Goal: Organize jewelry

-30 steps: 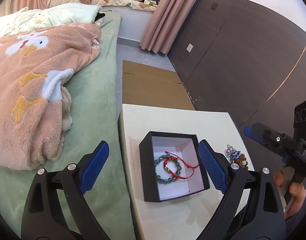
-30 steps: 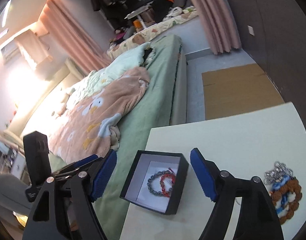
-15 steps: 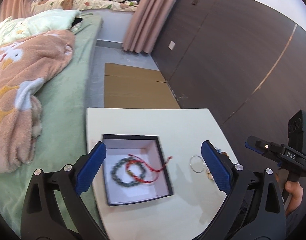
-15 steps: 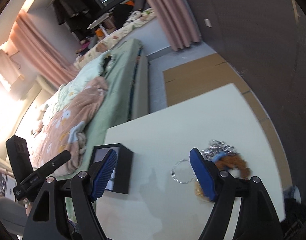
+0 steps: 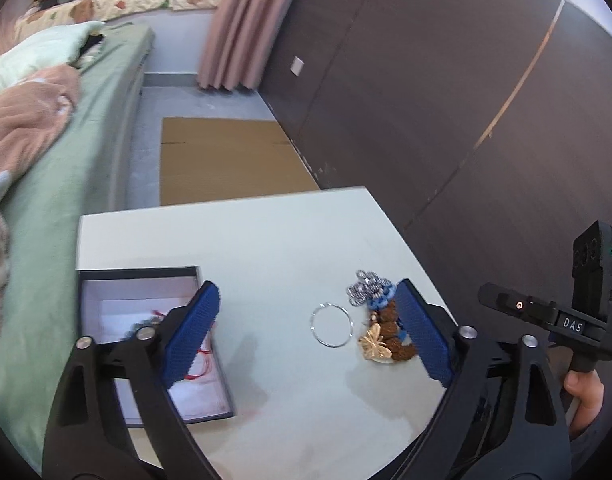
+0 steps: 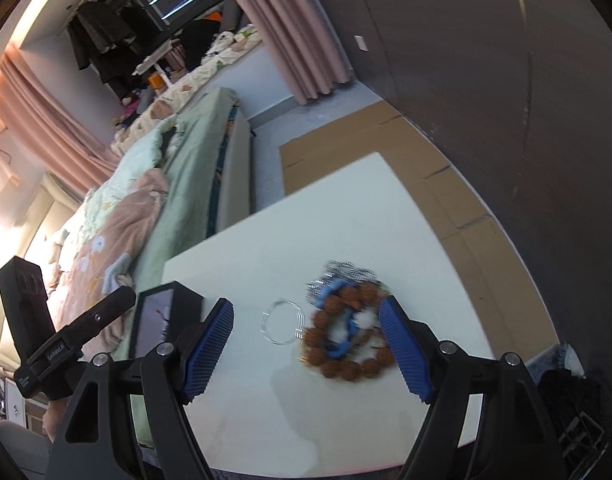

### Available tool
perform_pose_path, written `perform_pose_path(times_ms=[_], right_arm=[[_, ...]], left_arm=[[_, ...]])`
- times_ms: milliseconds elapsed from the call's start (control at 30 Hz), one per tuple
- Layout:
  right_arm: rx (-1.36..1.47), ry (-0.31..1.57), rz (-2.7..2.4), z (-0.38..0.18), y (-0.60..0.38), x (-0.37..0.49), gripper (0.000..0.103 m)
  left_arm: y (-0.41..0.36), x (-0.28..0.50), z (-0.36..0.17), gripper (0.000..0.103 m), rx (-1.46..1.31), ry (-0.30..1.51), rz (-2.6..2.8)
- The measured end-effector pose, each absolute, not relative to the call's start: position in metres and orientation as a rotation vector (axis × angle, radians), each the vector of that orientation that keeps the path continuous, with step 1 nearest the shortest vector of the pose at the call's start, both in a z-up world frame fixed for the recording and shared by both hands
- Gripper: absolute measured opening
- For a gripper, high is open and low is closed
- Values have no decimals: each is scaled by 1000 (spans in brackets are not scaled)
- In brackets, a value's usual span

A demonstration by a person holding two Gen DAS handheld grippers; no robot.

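Two claws, both with jaws apart and nothing between the pads; my left claw (image 5: 306, 340) has just narrowed a little. My right claw (image 6: 306, 346) is nearer the loose pile: the brown bead bracelet (image 6: 348, 336) lies just ahead toward its right pad, the wire bangle (image 6: 282, 321) beside it. Farther left on the worktop (image 6: 346, 216) stands the open box (image 5: 153, 344), partly filled.

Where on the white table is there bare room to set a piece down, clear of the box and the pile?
The far half of the white table is bare, from the open black box to the wall-side edge. A narrower strip lies between the box and the thin silver wire bangle. It is crowded where the brown bead bracelet and silver chain bunch together.
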State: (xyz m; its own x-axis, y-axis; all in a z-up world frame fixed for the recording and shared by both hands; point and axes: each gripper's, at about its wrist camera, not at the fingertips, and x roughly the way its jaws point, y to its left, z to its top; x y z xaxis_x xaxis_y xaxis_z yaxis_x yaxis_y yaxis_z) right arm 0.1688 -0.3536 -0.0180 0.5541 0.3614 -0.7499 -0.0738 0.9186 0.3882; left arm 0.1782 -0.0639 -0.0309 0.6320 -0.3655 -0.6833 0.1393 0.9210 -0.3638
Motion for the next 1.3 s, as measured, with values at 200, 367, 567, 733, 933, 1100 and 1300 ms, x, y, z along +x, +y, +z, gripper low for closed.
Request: perform_pose_path(times_ms=[200, 367, 567, 733, 933, 1100, 1300], right_arm=[[352, 1015, 189, -44, -382, 179, 67], [355, 1057, 140, -62, -391, 187, 65], [302, 1100, 102, -79, -374, 192, 63], [246, 1131, 72, -89, -361, 196, 61], [214, 1139, 50, -93, -355, 197, 61], [230, 1114, 23, -89, -354, 196, 61], [260, 1101, -29, -89, -363, 196, 61]], left_arm=[[-100, 196, -58, 59, -239, 942, -315], [-122, 209, -86, 50, -180, 1015, -285], [-141, 217, -120, 44, -100, 1102, -220], [-151, 212, -123, 43, -31, 1099, -180], [-149, 208, -121, 6, 33, 1105, -126], [-143, 199, -118, 1, 19, 1096, -118], [-141, 193, -96, 1, 13, 1057, -111]])
